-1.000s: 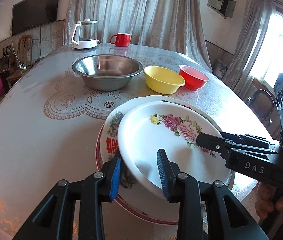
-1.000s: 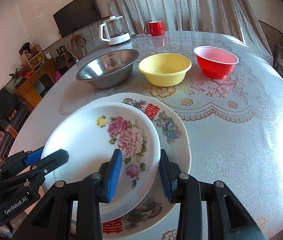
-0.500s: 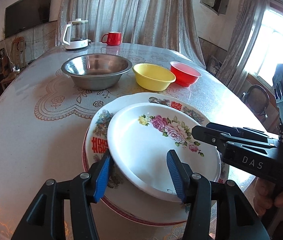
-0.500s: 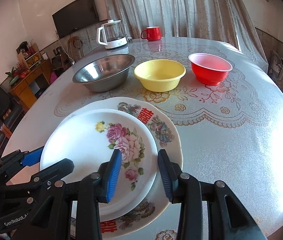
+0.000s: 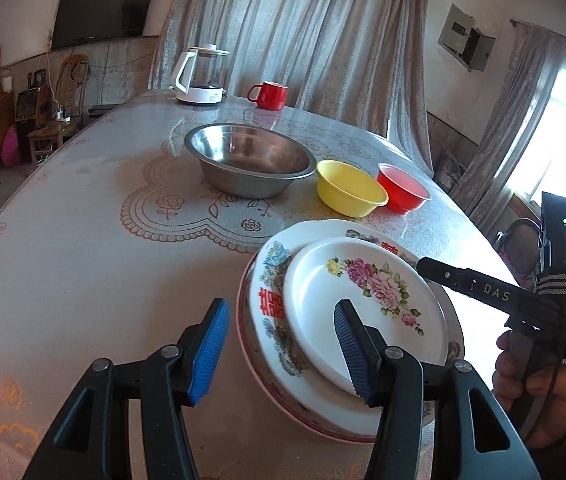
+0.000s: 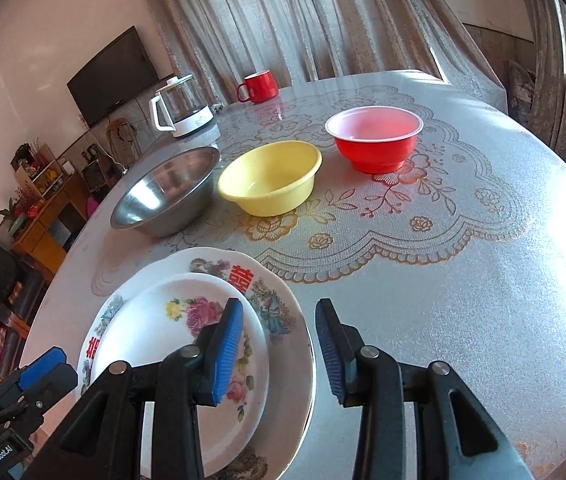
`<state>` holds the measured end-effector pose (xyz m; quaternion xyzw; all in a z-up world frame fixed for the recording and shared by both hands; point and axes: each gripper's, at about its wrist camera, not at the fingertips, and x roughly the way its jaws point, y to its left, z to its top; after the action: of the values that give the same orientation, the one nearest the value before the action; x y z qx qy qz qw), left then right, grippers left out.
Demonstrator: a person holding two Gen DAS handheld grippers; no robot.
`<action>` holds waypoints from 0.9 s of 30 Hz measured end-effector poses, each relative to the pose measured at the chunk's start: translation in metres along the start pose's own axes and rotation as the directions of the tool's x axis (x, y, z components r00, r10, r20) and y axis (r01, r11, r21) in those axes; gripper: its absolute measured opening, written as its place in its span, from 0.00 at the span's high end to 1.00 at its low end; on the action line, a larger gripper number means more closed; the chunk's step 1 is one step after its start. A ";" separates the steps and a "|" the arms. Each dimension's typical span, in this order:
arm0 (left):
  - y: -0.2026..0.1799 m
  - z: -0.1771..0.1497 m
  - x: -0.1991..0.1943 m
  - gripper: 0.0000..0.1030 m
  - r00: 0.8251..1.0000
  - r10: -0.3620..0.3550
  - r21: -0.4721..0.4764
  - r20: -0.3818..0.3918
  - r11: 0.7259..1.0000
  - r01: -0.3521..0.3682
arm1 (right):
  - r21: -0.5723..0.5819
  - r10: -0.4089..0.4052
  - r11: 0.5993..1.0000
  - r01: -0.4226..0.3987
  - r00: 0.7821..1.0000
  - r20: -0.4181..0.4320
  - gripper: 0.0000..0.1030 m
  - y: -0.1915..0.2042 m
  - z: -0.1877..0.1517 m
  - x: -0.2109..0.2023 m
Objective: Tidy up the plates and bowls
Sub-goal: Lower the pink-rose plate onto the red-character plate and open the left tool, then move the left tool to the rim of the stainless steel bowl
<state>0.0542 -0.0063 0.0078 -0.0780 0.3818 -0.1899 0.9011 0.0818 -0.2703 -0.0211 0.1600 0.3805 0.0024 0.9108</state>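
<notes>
Both tongs are spread wide with nothing held between the blue pads. The left tongs [image 5: 279, 352] are poised low over the near-left edge of the plate stack, one pad above bare surface and the other above the small plate's rim. The right tongs [image 6: 279, 350] are poised over the stack's right side, its left pad above the floral plate [image 6: 179, 356] and its right pad beyond the rim of the larger plate [image 6: 283, 320].

The floral plate is seated inside the larger decorated plate, smaller on bigger, so that the stack sits stable and takes one footprint near the front edge of the surface [image 6: 463, 280]. The plate part of the job is judged to be done.

Three bowls are lined up behind, apart from one another: a steel bowl [image 5: 249, 162], a yellow bowl [image 5: 349, 188] and a red bowl [image 5: 403, 192]. They are ordered by size, which would suit nesting red into yellow into steel. The bowls are probably to be handled next.

A kettle [image 5: 201, 76] and a red mug [image 5: 269, 95] are left at the far side, out of the working area.
</notes>
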 end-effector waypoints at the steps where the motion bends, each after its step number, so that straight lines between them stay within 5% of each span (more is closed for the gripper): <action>1: 0.006 0.000 0.000 0.47 1.000 0.015 -0.018 -0.003 1.000 -0.015 | -0.001 0.013 1.000 -0.014 1.000 -0.008 0.62 0.001 0.000 0.002; 27: 0.027 -0.007 0.012 0.45 0.994 0.099 -0.046 -0.051 0.994 -0.102 | -0.044 -0.010 0.999 0.008 0.999 -0.043 0.61 0.013 -0.008 0.007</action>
<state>0.0646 0.0138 -0.0125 -0.0760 0.4118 -0.1366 0.8977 0.0828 -0.2545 -0.0275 0.1381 0.4006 0.0104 0.9057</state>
